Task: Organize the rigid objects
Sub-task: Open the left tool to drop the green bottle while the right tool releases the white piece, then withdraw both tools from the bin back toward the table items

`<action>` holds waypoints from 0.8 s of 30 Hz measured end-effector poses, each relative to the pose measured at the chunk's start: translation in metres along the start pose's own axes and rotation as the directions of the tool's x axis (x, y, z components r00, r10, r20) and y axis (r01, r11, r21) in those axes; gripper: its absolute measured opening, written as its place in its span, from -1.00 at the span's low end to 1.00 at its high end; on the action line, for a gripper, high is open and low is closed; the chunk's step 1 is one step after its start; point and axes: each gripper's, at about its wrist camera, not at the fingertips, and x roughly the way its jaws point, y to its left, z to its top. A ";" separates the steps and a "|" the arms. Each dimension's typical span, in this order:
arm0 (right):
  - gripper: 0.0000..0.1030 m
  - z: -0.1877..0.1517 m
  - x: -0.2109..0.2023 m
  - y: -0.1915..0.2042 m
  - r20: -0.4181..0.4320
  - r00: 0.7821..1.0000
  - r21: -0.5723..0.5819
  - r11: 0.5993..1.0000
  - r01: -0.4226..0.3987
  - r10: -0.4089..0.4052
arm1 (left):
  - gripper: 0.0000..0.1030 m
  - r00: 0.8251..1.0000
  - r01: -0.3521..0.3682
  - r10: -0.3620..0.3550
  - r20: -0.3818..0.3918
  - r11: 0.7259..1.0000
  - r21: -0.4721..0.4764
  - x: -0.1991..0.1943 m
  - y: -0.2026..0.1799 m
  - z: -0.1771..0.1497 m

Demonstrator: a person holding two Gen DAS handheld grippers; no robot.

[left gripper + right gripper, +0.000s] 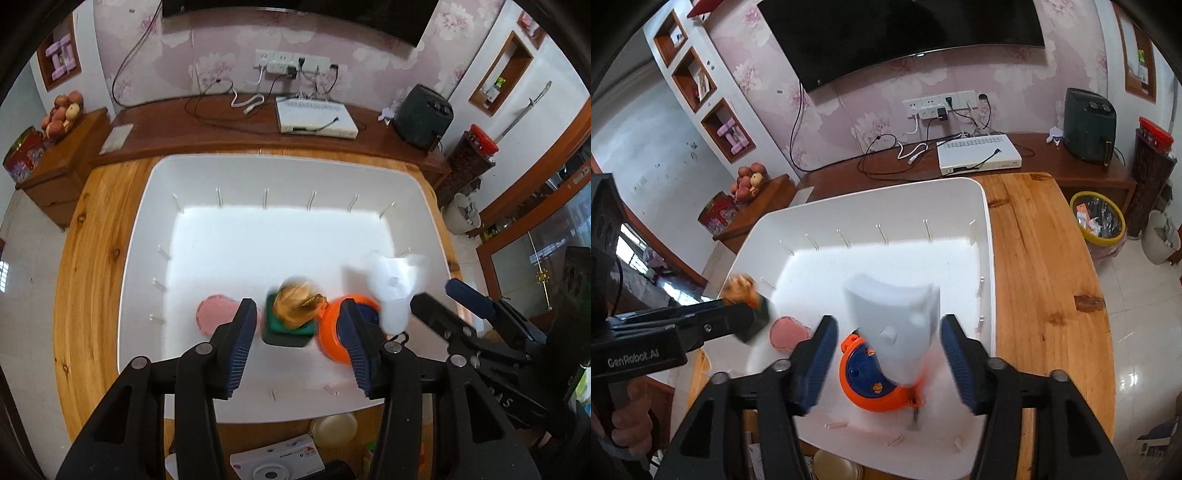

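Observation:
A white bin (147, 229) (986, 236) stands on the wooden table. In it lie a pink disc (216, 314) (786, 332), a green block with a blurred amber object on top (295, 310) (746, 291), an orange and blue round toy (332, 332) (868, 380) and a blurred white plastic piece (395, 288) (894, 317). My left gripper (299, 343) is open above the green block. My right gripper (886, 365) is open around the white piece; the piece is blurred and I cannot tell if it touches the pads.
Wooden table (1045, 277) around the bin. A camera box (277, 461) and a cream lid (334, 430) lie near the front edge. A dark shelf behind holds a white set-top box (314, 118), cables and a black appliance (423, 116). Bins stand on the floor at right (1097, 218).

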 end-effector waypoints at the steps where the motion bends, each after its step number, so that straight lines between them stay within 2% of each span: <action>1: 0.49 0.000 -0.002 0.000 0.008 1.000 -0.003 1.000 -0.001 0.001 | 0.24 1.000 -0.003 0.003 0.007 1.000 -0.004 -0.002 0.000 0.001; 4: 0.49 0.002 -0.009 0.001 0.018 1.000 -0.012 1.000 -0.004 0.004 | 0.34 0.999 -0.011 0.012 0.032 1.000 -0.026 -0.011 0.000 0.003; 8: 0.57 0.003 -0.023 0.001 0.049 0.999 -0.014 1.000 -0.008 0.009 | 0.35 0.998 -0.017 0.020 0.062 0.998 -0.052 -0.024 0.001 0.003; 15: 0.58 0.003 -0.050 0.001 0.092 0.996 -0.018 1.000 -0.016 0.017 | 0.36 0.992 -0.030 0.039 0.120 0.997 -0.074 -0.052 -0.006 -0.003; 24: 0.58 -0.001 -0.093 0.007 0.161 0.986 -0.071 0.997 -0.035 0.046 | 0.41 0.970 -0.040 0.063 0.235 0.994 -0.099 -0.099 -0.015 -0.019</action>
